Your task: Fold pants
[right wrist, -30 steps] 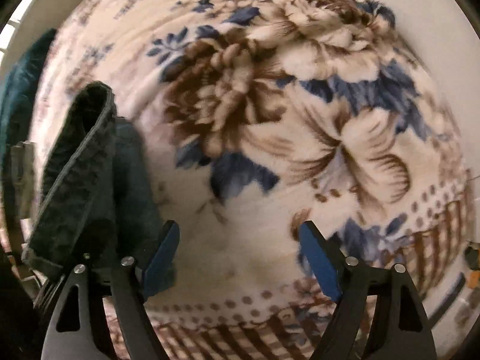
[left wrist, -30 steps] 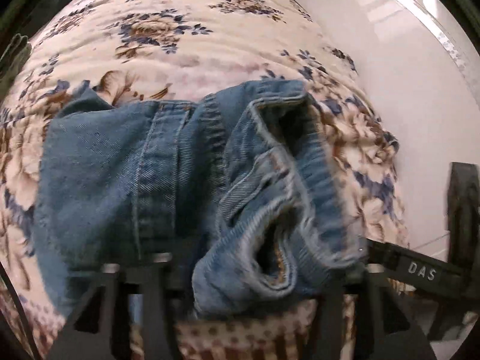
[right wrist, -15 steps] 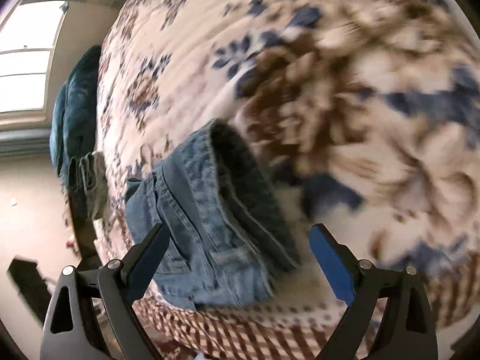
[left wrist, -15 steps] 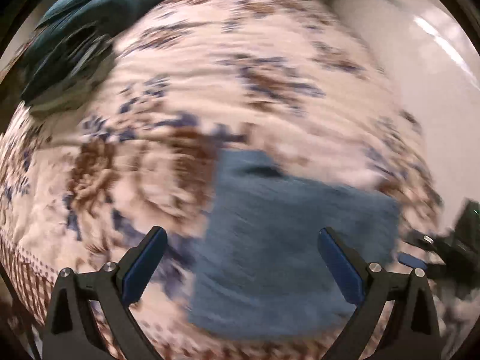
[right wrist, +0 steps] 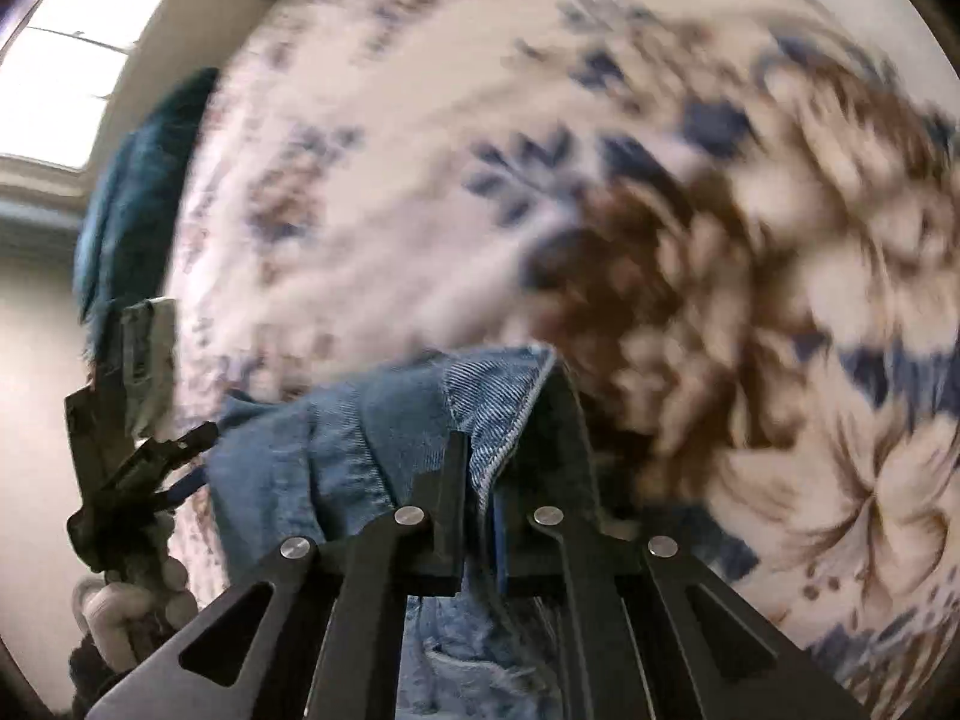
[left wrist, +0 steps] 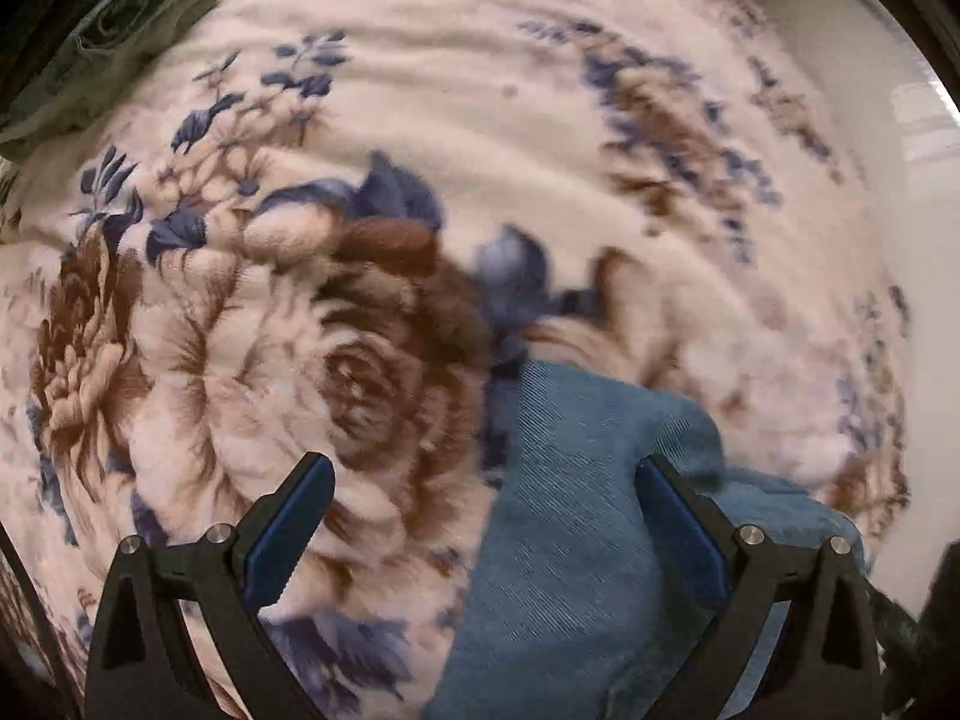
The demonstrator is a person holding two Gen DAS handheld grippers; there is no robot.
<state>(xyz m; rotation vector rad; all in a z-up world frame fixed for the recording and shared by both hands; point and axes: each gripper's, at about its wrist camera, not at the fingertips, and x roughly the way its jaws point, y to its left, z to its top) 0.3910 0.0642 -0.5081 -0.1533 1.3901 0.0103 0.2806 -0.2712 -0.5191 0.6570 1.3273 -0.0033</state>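
The floral blanket (left wrist: 372,120) covers the bed and fills both views, and the biggest change is where the jeans (left wrist: 576,540) sit on it. A second ago they lay as a bunched pile with the waistband gaping; now the left wrist view shows a flat, smooth denim panel lying on the blanket at the bed's near right part. That suggests one fold has been laid down and the bundle is more compact.

The right tongs (right wrist: 480,516) change next: half a second ago they were spread wide above the cloth, and now they are clenched on a hem edge of the jeans, the stitched border standing up between the closed pads. This looks like the start of the next fold or a tidy-up pull.

The left tongs (left wrist: 480,516) are released, spread wide, hovering over the denim's left edge and holding nothing.

Teal and grey clothes (left wrist: 120,18) lie at the bed's far corner.
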